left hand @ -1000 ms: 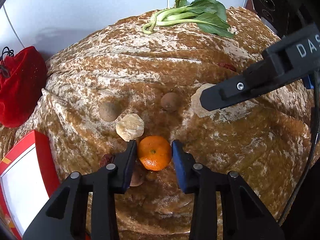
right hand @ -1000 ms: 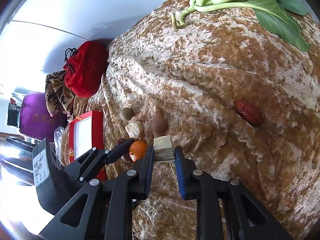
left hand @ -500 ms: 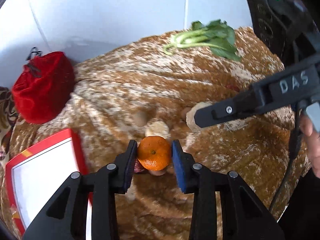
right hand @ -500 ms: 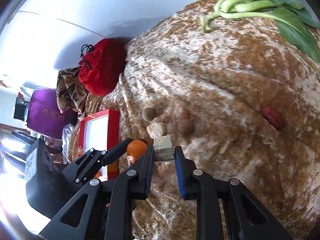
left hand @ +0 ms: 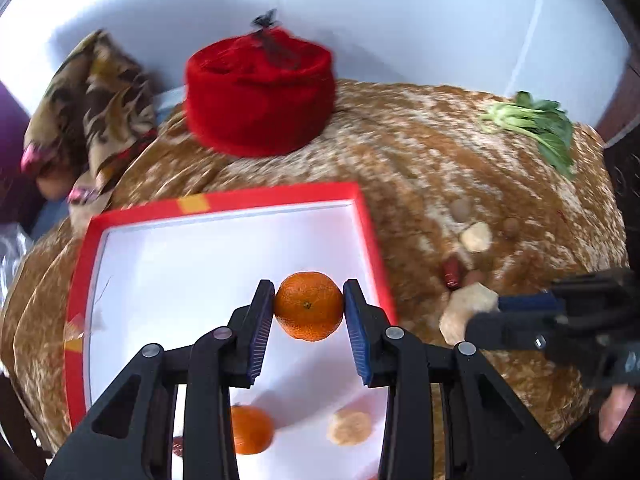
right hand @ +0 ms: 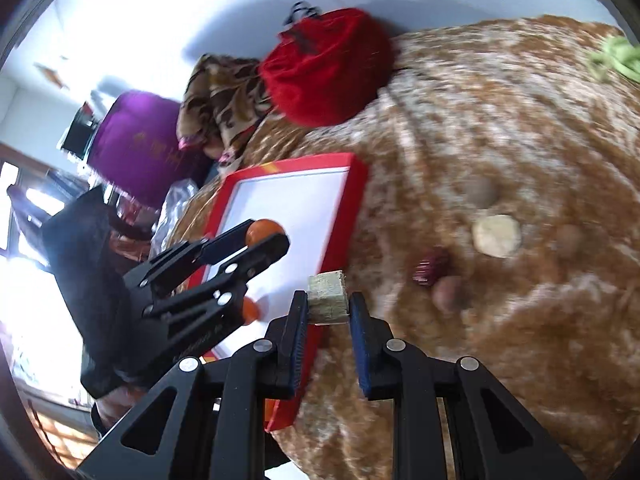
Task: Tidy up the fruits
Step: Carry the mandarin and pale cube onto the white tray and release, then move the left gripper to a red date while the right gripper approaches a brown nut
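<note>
Left tongs [left hand: 308,306] clenched on round orange [left hand: 308,305], stem dimple facing camera, right tongs [right hand: 328,303] clenched on beige block [right hand: 327,297]

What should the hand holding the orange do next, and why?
Probably lower it and let go. The left gripper grips the orange above the red tray, whose white floor beneath is bare; another orange already lies nearer the camera.

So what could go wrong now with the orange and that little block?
The orange in the left tool hangs over the red tray; if dropped, it might roll into the other orange there. The pale block in the right tool is over the tray's edge and could land outside.
</note>
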The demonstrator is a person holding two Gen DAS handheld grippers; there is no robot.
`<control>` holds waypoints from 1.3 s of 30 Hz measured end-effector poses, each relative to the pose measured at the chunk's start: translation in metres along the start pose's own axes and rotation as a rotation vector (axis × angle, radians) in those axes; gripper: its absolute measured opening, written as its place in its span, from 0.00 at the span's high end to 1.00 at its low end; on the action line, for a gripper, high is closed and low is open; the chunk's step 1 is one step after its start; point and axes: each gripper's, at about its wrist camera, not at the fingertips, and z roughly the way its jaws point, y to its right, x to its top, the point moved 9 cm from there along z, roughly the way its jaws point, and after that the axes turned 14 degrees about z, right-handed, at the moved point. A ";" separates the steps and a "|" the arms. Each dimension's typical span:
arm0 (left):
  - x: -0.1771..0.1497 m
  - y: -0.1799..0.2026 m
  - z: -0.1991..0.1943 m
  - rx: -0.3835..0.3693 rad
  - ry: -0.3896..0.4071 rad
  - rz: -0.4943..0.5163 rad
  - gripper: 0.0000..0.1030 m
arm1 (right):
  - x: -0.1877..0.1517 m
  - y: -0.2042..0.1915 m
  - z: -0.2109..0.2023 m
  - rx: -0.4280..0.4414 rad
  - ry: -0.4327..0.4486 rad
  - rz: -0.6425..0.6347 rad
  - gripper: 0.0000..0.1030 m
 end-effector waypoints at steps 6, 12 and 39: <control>-0.026 -0.027 0.013 0.056 -0.085 -0.035 0.68 | -0.026 -0.033 0.030 0.018 -0.045 -0.091 0.80; -0.037 -0.032 0.019 0.074 -0.127 -0.029 0.68 | -0.044 -0.042 0.054 -0.016 -0.085 -0.129 0.79; 0.022 0.019 0.000 0.133 0.036 0.118 0.62 | 0.026 0.061 -0.025 -0.109 0.043 0.150 0.73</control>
